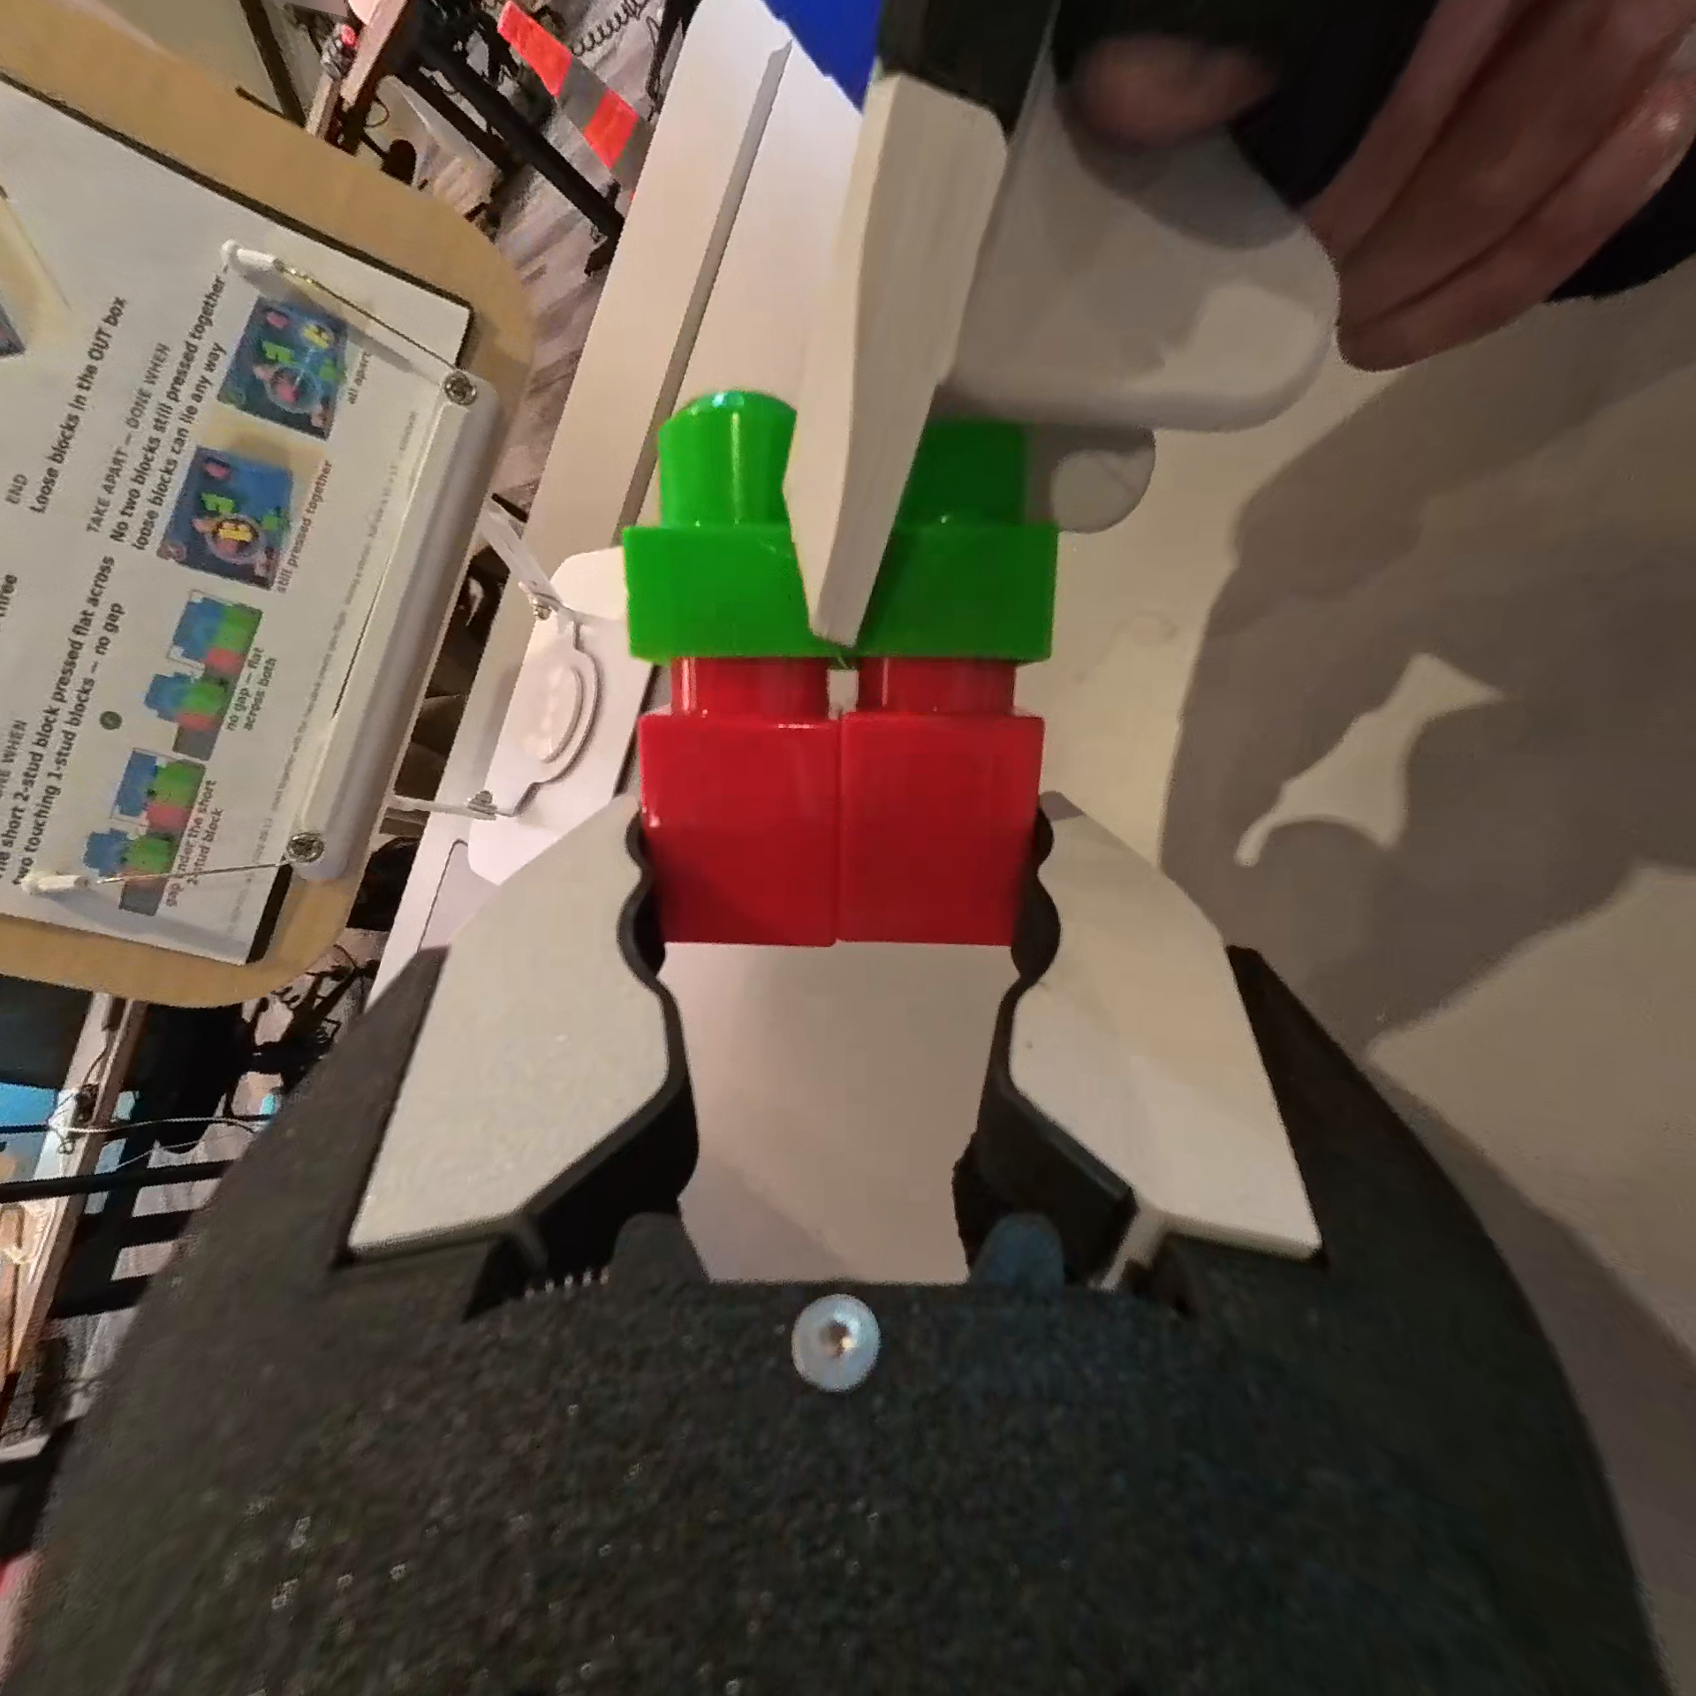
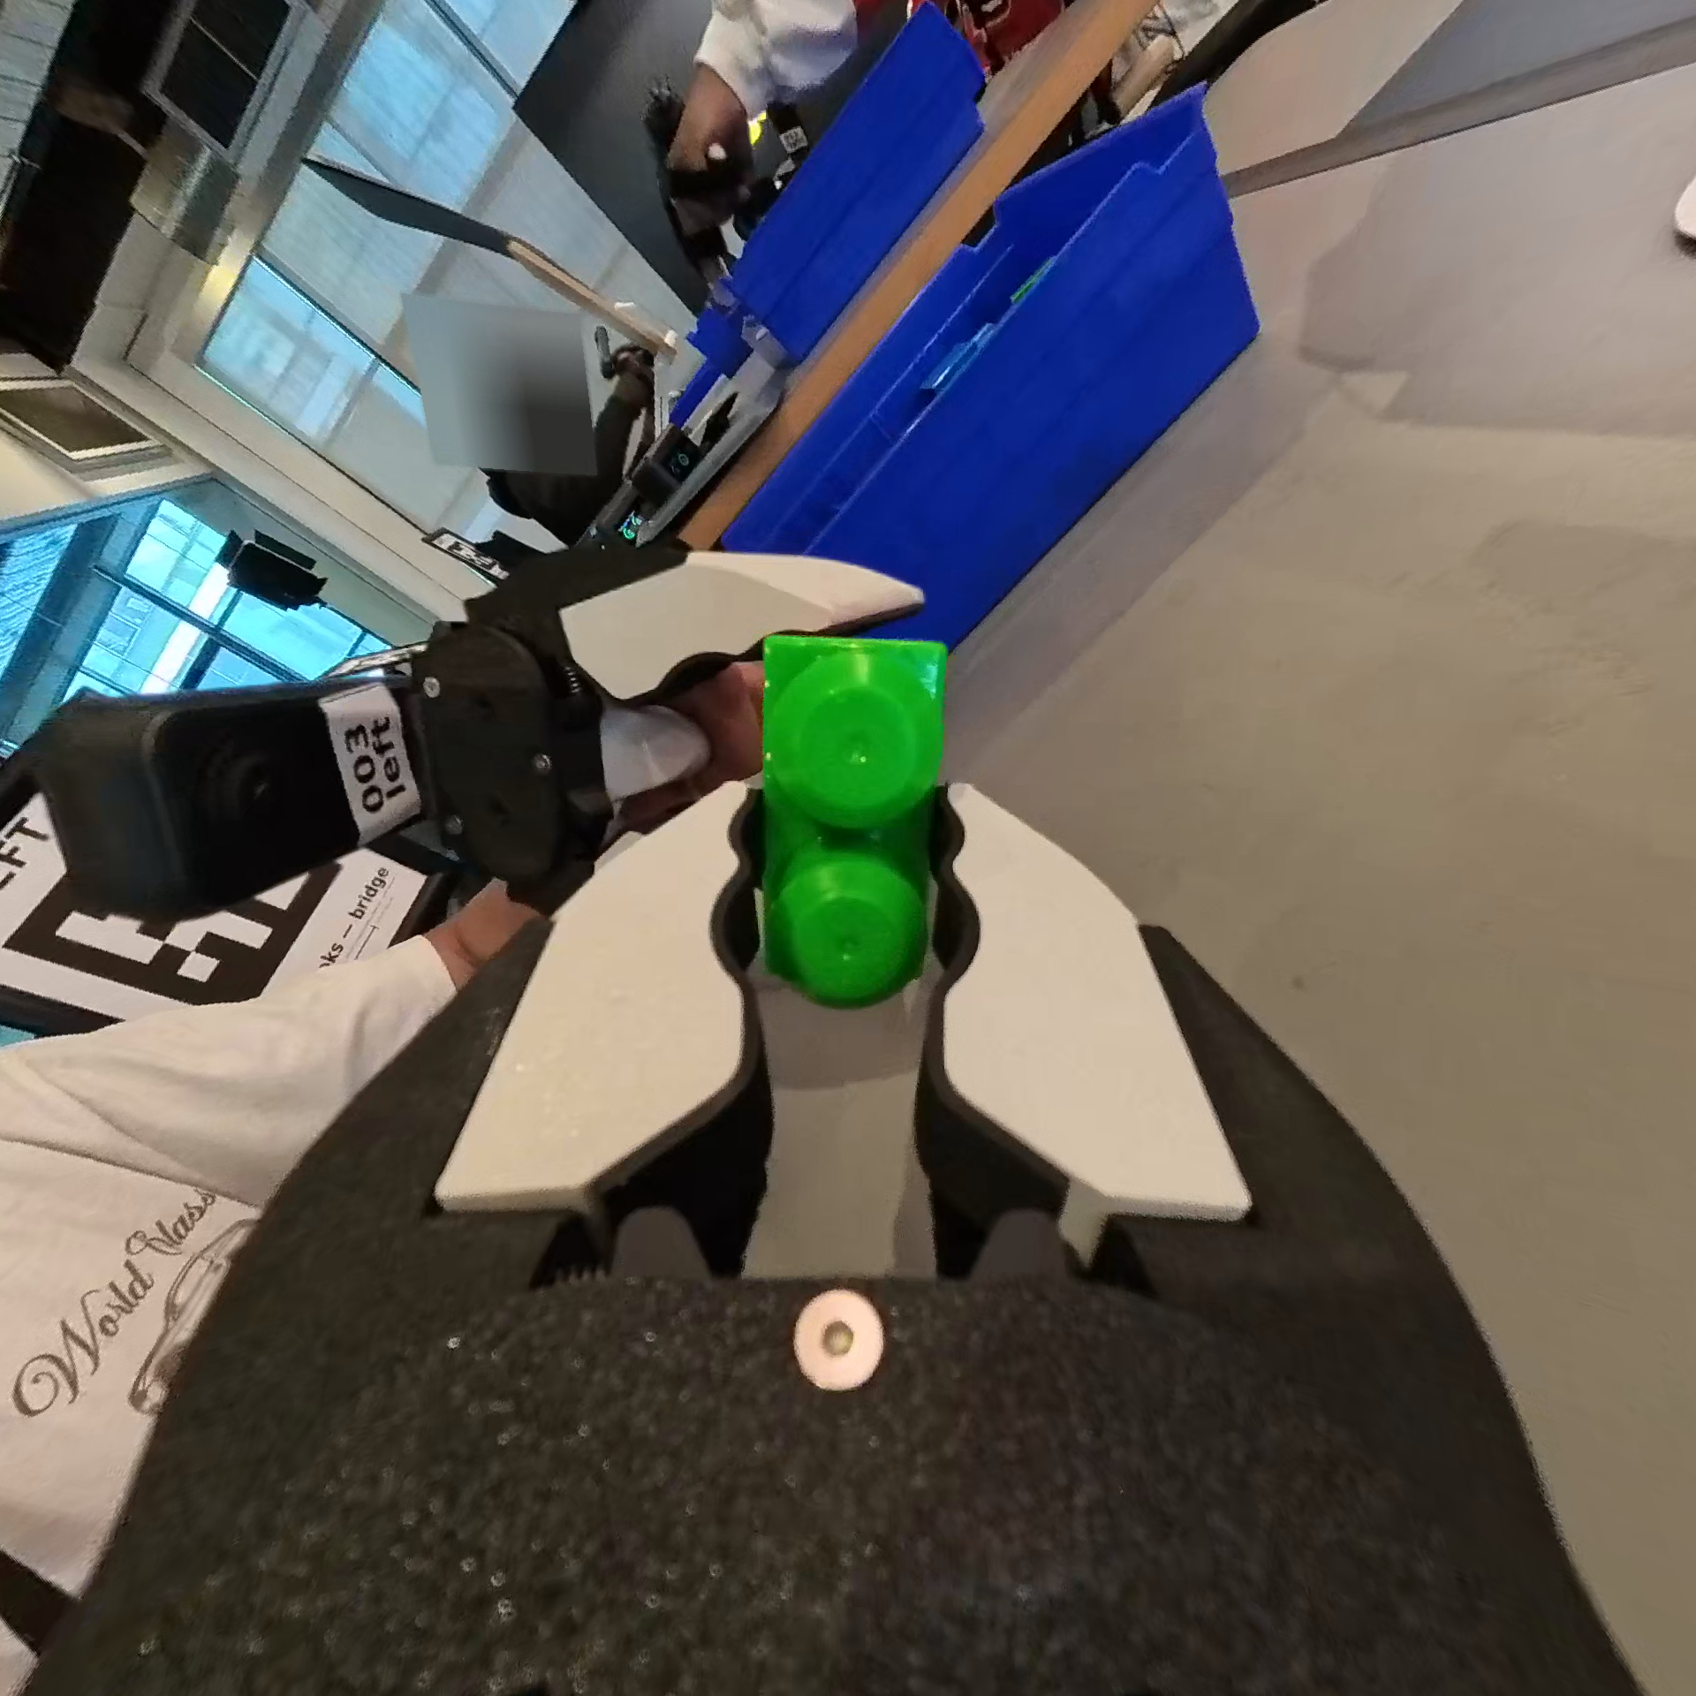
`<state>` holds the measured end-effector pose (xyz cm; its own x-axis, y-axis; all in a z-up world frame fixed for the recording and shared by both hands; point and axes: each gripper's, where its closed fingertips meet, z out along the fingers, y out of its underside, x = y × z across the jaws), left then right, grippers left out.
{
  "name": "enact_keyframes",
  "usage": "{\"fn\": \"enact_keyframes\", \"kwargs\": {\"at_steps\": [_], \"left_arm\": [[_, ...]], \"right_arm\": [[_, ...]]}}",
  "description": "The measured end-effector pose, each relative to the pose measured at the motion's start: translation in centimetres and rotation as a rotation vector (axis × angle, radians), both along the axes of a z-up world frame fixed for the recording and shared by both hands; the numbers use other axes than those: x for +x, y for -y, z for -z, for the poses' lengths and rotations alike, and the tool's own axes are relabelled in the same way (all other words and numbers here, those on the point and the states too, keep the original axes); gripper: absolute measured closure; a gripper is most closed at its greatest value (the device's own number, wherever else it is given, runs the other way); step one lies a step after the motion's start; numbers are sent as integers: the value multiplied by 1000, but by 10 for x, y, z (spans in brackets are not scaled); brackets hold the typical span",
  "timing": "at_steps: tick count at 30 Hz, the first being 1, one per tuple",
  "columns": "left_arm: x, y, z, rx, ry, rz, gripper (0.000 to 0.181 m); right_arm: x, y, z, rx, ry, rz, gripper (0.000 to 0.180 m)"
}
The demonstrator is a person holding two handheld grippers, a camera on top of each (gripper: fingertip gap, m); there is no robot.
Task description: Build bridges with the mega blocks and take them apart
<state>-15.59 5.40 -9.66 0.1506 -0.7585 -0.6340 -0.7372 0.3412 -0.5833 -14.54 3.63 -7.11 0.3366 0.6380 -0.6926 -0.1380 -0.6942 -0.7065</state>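
Note:
In the left wrist view my left gripper (image 1: pixel 840 853) is shut on two red one-stud blocks (image 1: pixel 739 826) held side by side. A green two-stud block (image 1: pixel 707 592) sits across their studs, and the red studs still show under it. My right gripper (image 2: pixel 844 863) is shut on that green block (image 2: pixel 849 734), seen from the stud side in the right wrist view. One of its white fingers (image 1: pixel 872 440) crosses the green block in the left wrist view. A finger of the left gripper (image 2: pixel 734 587) shows beside the green block. The red blocks are hidden in the right wrist view.
Blue bins (image 2: pixel 1055 367) stand at the far side of the grey table (image 2: pixel 1377 826). An instruction sheet on a wooden board (image 1: pixel 229 551) stands at the left. A hand (image 1: pixel 1468 184) holds the right gripper. People work at a table behind.

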Motion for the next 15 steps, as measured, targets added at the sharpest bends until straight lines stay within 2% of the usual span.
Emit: {"fn": "enact_keyframes", "kwargs": {"at_steps": [15], "left_arm": [[9,0,10,3,14,-28,107]], "right_arm": [[7,0,10,35,70,39,145]]}}
